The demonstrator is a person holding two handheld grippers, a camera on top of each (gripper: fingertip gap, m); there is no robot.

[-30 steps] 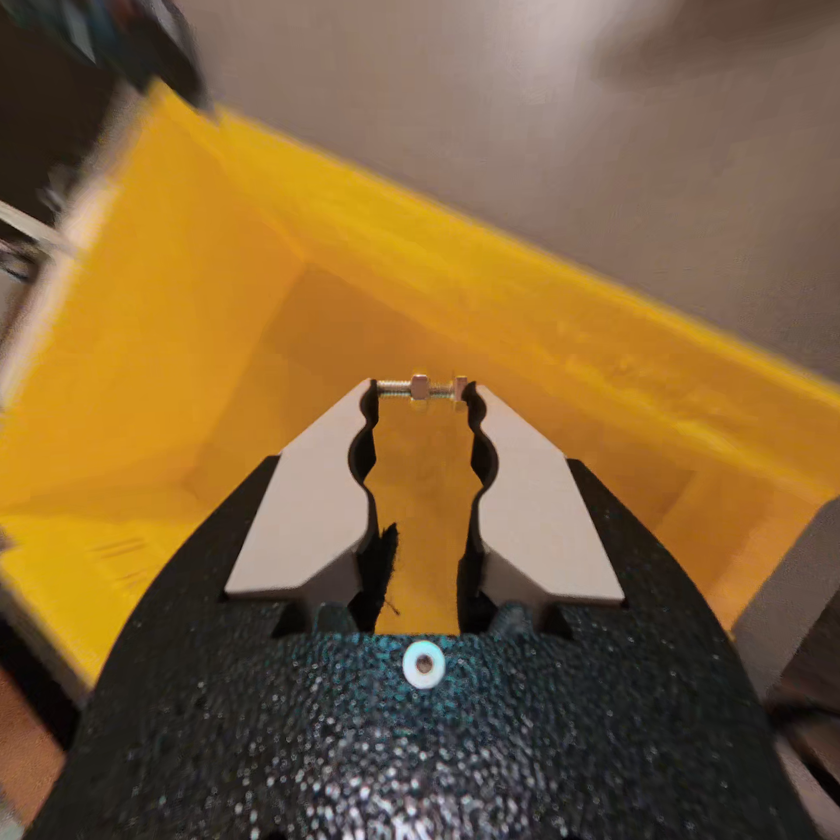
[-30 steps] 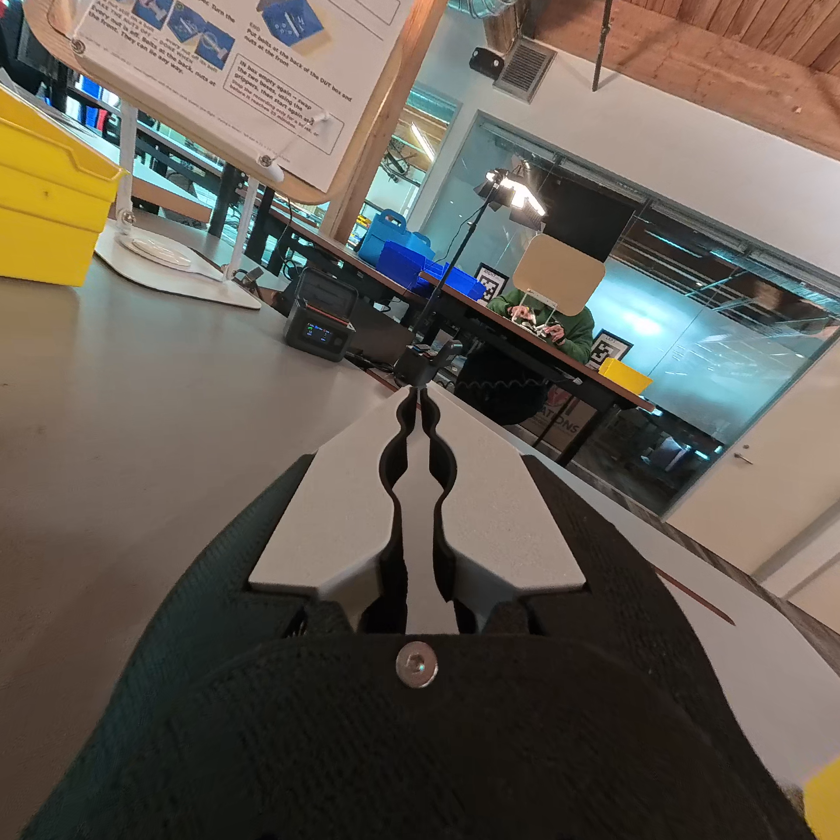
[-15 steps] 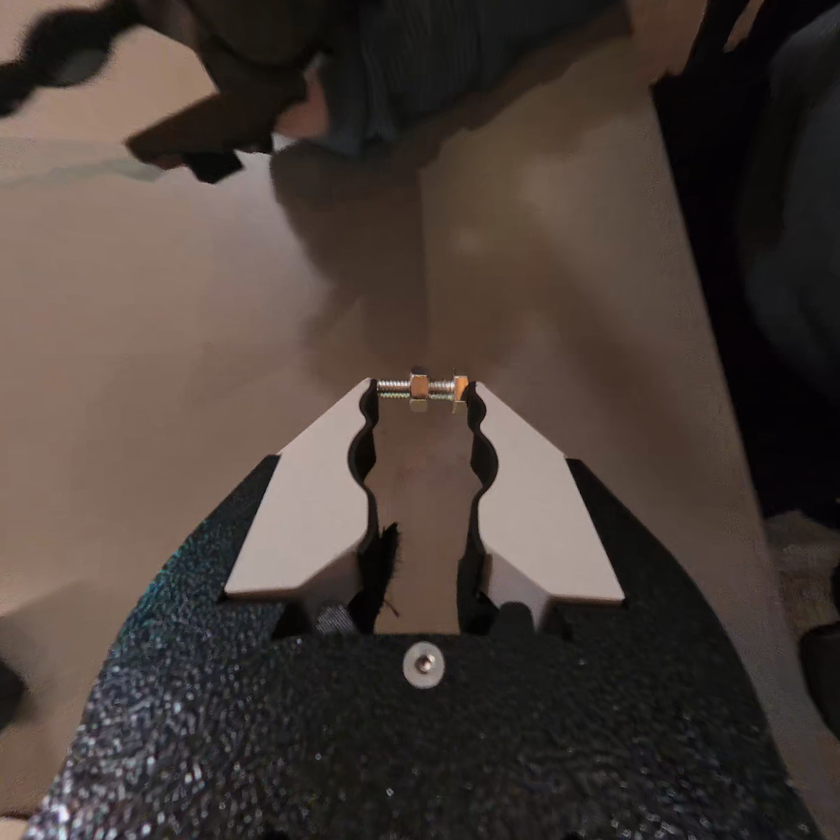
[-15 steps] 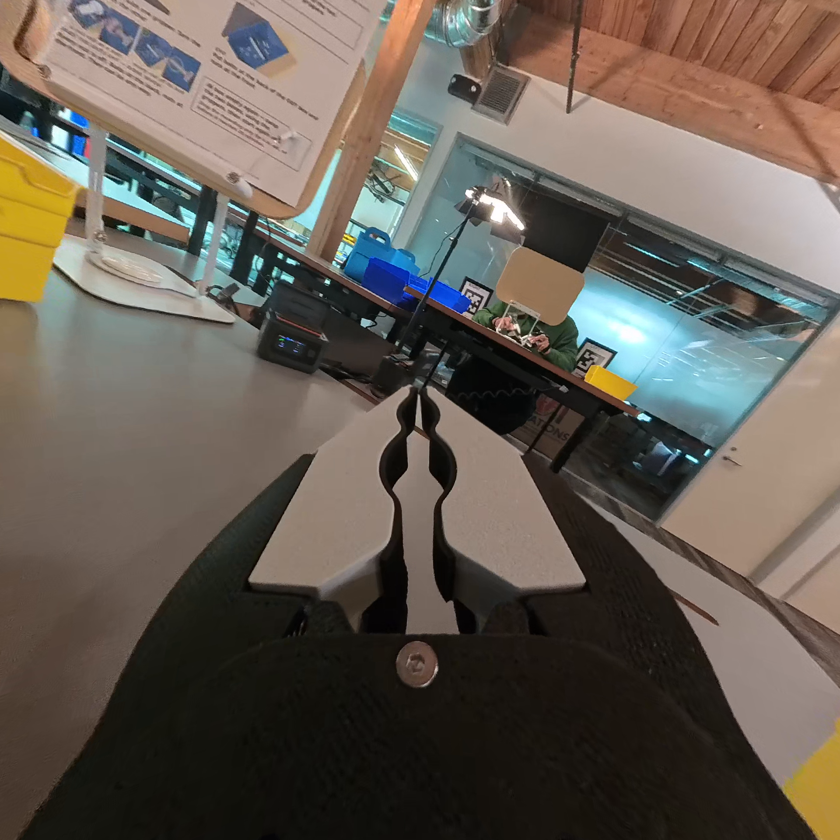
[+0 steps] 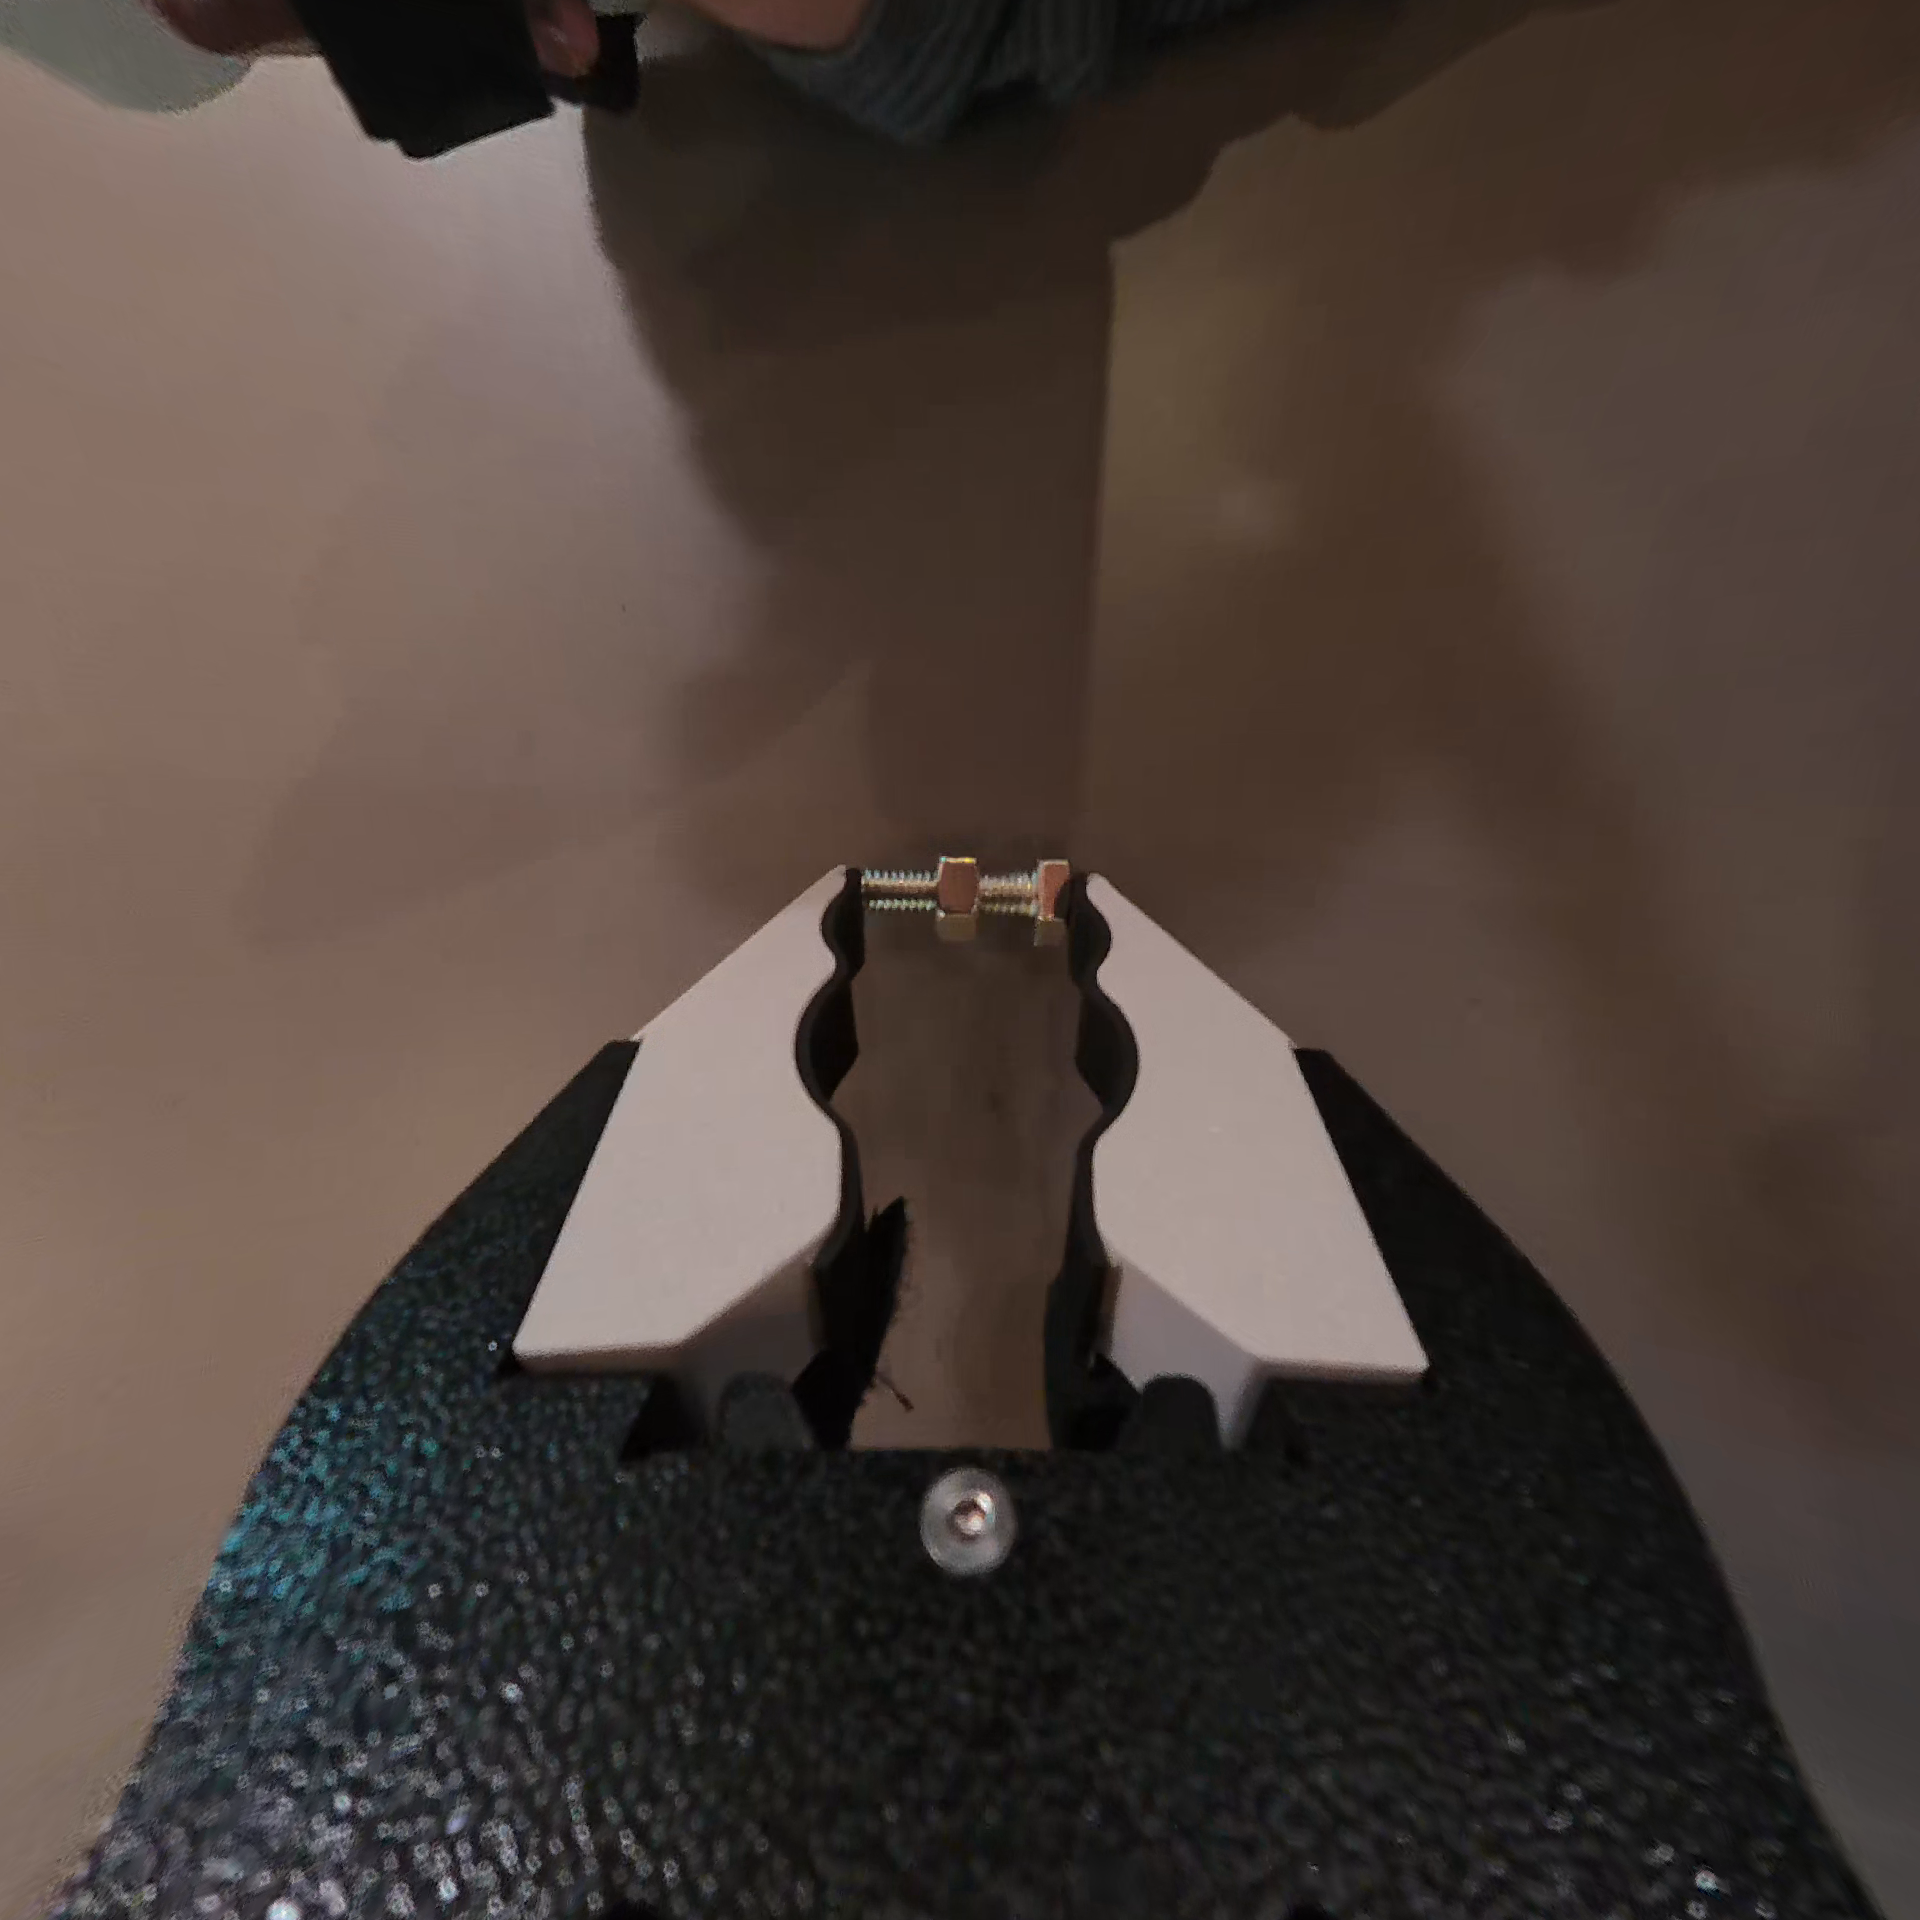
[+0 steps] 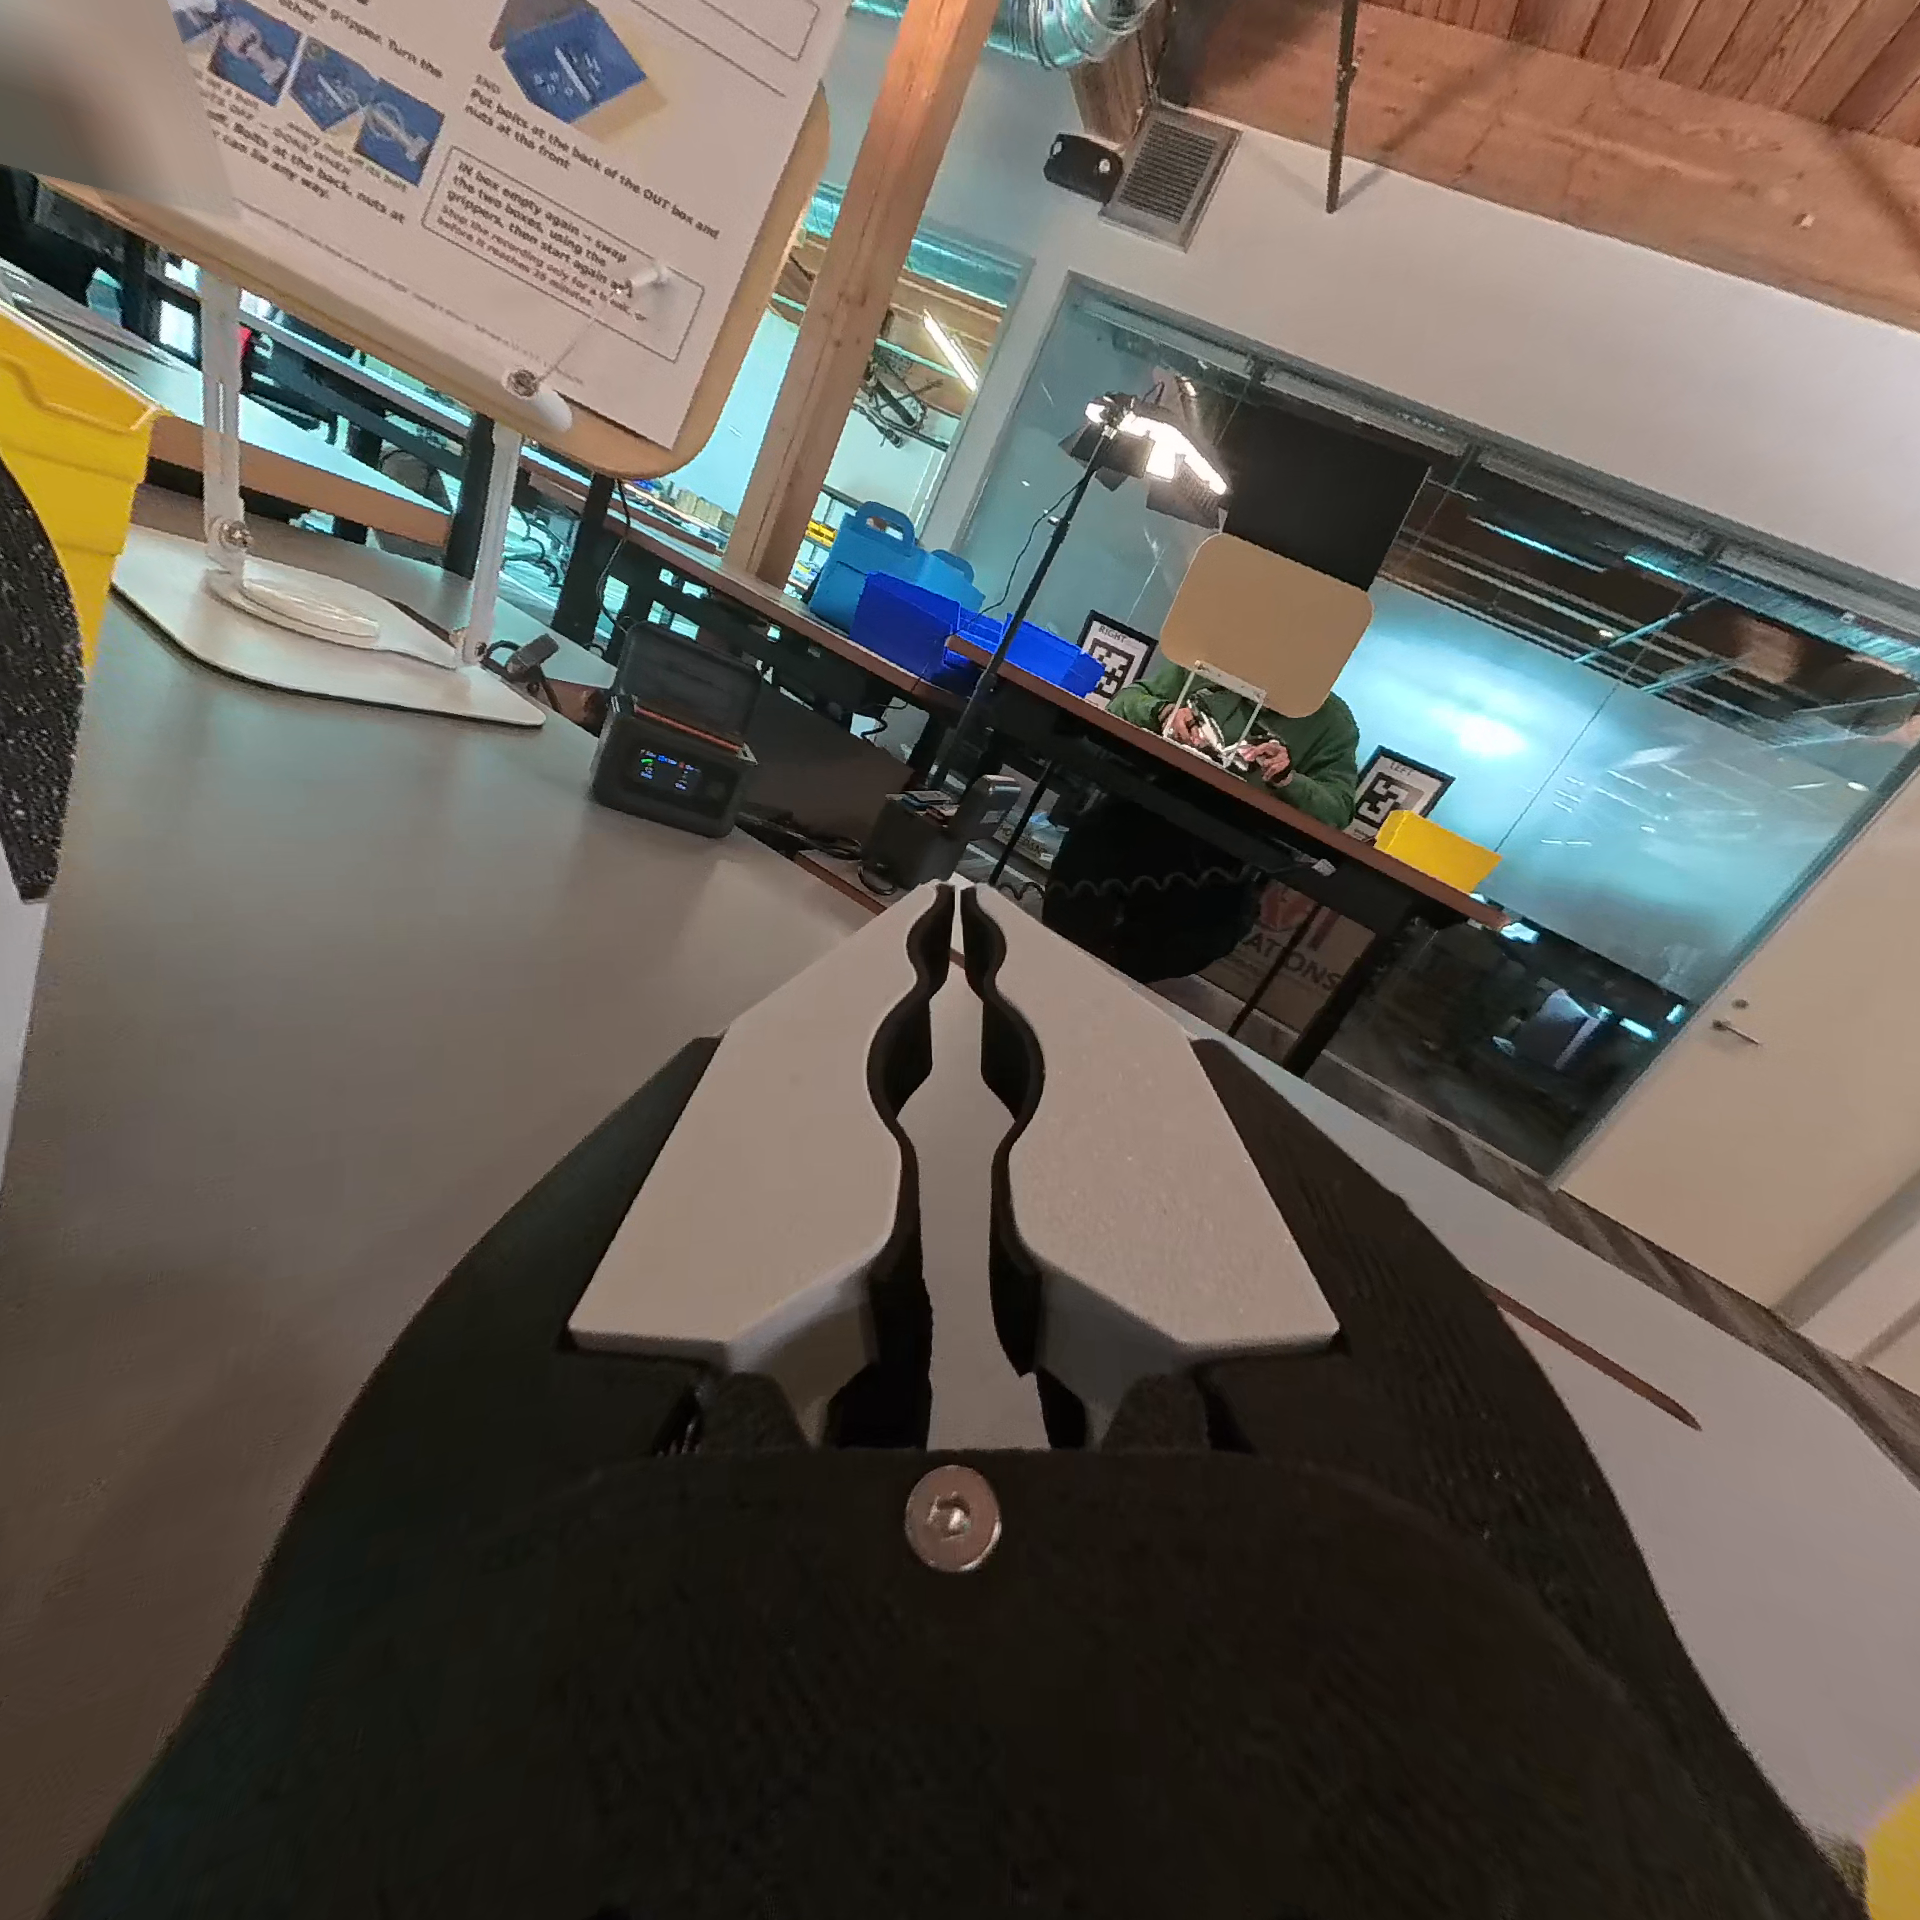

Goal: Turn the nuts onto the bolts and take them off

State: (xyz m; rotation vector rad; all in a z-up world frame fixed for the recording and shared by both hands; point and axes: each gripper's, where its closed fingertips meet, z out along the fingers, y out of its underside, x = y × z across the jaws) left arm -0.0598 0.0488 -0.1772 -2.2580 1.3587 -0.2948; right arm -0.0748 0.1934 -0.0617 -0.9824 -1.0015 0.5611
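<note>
Left wrist view: your left gripper (image 5: 964, 902) clamps the bolt (image 5: 961, 899) crosswise between its fingertips, threaded end against the left finger, head against the right one. A nut (image 5: 955, 898) sits on the thread about midway along the bolt. The bolt hangs above the tan table (image 5: 312, 623), not touching it. Beyond the bolt, at the top edge, you have a hand (image 5: 561, 42) on a black object and a striped sleeve (image 5: 966, 62) beside it.

Right wrist view: your right gripper (image 6: 956, 900) has its fingers pressed together at the tips, holding nothing. It points low across the grey table (image 6: 312, 987). Left of the gripper sits a yellow bin (image 6: 73, 457); beyond that, an instruction board (image 6: 499, 166) on a white stand. Past the gripper tips a small black device (image 6: 673, 764) rests at the table's far edge. Further back a person in green (image 6: 1247, 727) sits at another table.
</note>
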